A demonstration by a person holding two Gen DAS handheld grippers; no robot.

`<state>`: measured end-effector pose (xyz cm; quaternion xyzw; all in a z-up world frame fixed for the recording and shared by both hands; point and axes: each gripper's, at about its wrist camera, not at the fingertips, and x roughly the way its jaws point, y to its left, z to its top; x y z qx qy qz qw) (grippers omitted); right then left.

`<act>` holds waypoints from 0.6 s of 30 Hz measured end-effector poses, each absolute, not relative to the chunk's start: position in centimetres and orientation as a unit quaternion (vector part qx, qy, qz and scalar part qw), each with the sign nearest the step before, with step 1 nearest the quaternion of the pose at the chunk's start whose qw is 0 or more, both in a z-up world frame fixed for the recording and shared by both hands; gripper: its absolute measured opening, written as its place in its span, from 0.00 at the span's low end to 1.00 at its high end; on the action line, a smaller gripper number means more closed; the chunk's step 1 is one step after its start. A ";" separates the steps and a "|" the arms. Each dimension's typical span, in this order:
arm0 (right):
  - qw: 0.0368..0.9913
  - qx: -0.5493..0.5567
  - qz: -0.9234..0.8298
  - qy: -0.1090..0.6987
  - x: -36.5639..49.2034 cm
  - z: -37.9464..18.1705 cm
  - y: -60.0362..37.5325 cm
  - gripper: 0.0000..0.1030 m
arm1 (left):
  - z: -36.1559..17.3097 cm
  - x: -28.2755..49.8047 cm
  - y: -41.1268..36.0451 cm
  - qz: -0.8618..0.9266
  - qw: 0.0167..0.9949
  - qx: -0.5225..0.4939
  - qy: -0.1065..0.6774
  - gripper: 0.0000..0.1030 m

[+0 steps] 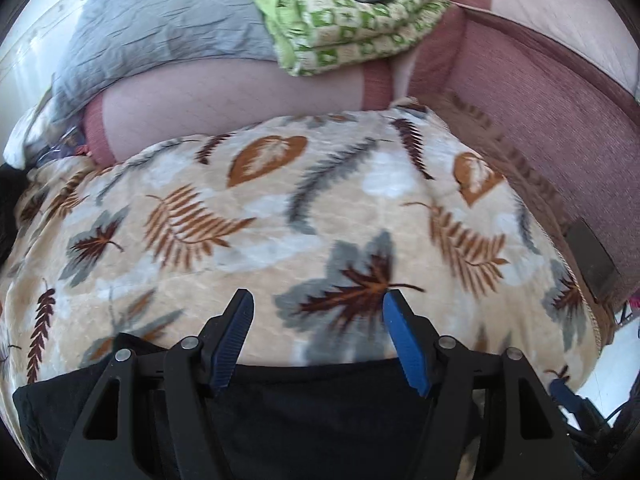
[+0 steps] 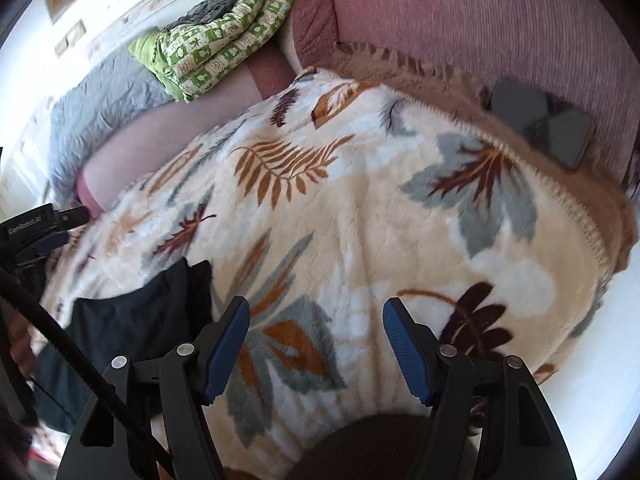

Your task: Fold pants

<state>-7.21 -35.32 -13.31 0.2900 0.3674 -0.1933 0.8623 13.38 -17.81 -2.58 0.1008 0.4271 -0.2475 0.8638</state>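
The black pants [image 1: 320, 396] lie on a cream leaf-patterned blanket [image 1: 280, 220], at the bottom of the left wrist view, partly under my left gripper [image 1: 318, 304]. That gripper is open and empty, its blue pads above the pants' far edge. In the right wrist view the pants [image 2: 132, 320] show at the lower left. My right gripper [image 2: 316, 310] is open and empty over the blanket [image 2: 360, 200], to the right of the pants. The left gripper's body [image 2: 36, 232] shows at the left edge.
A folded green-and-white quilt [image 1: 348, 20] and a grey sheet [image 1: 160, 28] lie on the far side of the sofa. Mauve sofa cushions [image 2: 480, 20] rise behind the blanket. Two dark phones [image 2: 540, 124] lie at the blanket's right edge.
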 end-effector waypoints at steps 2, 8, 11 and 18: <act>0.860 0.318 -0.182 0.356 -7.7 -13.6 -36.0 0.71 | -2.5 12.7 -19.6 -0.251 0.860 0.114 0.429 0.65; 0.862 0.327 -0.164 0.351 -7.5 -13.9 -36.0 0.71 | -3.5 12.1 -24.0 -0.252 0.847 0.154 0.442 0.65; 0.868 0.314 -0.154 0.352 -7.3 -13.8 -35.8 0.71 | -3.9 11.9 -26.0 -0.260 0.841 0.161 0.447 0.65; 0.867 0.321 -0.145 0.353 -7.0 -14.2 -36.1 0.73 | -4.7 10.6 -27.2 -0.278 0.832 0.173 0.449 0.65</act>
